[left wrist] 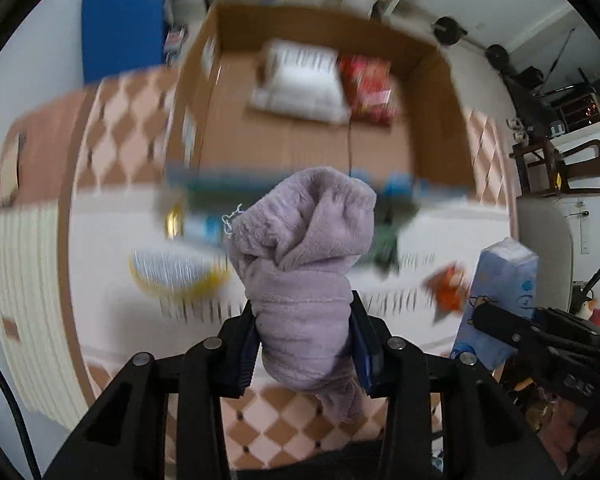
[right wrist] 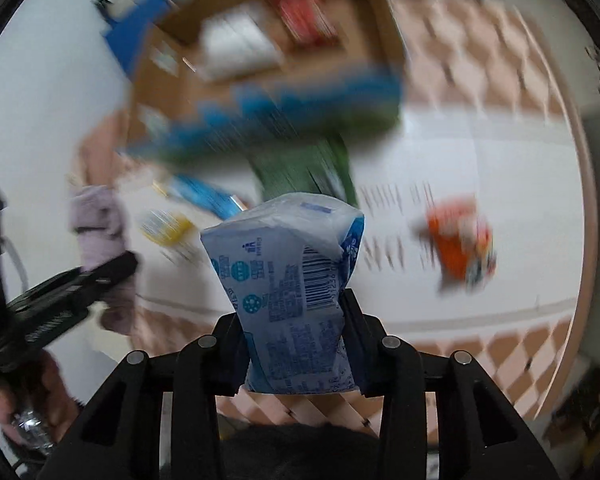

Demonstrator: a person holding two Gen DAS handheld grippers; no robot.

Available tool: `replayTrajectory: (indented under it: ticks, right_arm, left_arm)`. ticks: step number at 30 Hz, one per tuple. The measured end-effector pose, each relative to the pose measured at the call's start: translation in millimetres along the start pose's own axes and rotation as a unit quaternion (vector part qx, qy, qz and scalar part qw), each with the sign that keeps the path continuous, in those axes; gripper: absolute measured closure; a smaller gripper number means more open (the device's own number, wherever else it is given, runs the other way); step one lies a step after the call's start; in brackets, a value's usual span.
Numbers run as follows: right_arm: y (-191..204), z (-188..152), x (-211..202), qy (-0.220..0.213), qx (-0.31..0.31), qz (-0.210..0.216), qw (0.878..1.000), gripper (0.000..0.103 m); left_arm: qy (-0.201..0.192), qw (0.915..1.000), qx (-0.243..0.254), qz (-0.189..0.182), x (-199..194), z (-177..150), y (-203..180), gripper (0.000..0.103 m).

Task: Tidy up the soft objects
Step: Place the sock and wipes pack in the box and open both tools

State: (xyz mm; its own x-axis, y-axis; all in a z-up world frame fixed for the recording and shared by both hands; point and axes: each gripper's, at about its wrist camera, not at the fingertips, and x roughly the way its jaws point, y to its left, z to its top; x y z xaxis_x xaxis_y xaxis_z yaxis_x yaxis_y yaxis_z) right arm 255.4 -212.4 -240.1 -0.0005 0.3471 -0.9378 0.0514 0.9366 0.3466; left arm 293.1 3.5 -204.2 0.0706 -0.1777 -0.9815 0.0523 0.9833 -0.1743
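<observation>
Hanging from the left gripper (left wrist: 304,344), the lilac towel (left wrist: 300,264) is pinched at its waist between both fingers, its bunched top standing toward twelve o'clock and a loose tail drooping below the jaws, so its long axis runs straight along the tool. Dead ahead at twelve o'clock sits the open cardboard box (left wrist: 432,128), its near wall just past the towel's top; inside, against the far wall, lie a white pillow (left wrist: 300,80) and, touching its right side, a red packet (left wrist: 368,84). That leaves the near half of the box floor bare, which looks to me like where the towel should go, by carrying it forward and over the rim. At about four o'clock from the towel the right gripper (right wrist: 296,344) is closed on a blue tissue pack (right wrist: 296,288), held upright in the same manner, with the box at eleven o'clock from it and a little farther off, so I judge the left hand nearer. Between the grippers and the box, on the white surface, blurred things lie scattered: a yellow-rimmed item (left wrist: 176,272) at nine o'clock, an orange packet (right wrist: 460,244) at three. Both views are smeared, so finer detail is beyond telling.
</observation>
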Motion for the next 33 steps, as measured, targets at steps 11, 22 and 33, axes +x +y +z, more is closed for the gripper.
replayTrajectory:
  ticks: [11,22,33]
  right_arm:
    - [67,161,-3,-0.028,-0.027,0.002,0.999,0.061]
    - [80,197,130,0.09,-0.02,0.021,0.996,0.061]
    - [84,208,167,0.119,-0.02,0.017,0.993,0.009]
  left_arm:
    - [0.084,0.9956,-0.002,0.044,53,139,36,0.066]
    - [0.192,0.979,-0.026,0.062,135,158,72,0.065]
    - [0.187,0.9797,-0.056,0.044,130,152,87,0.026]
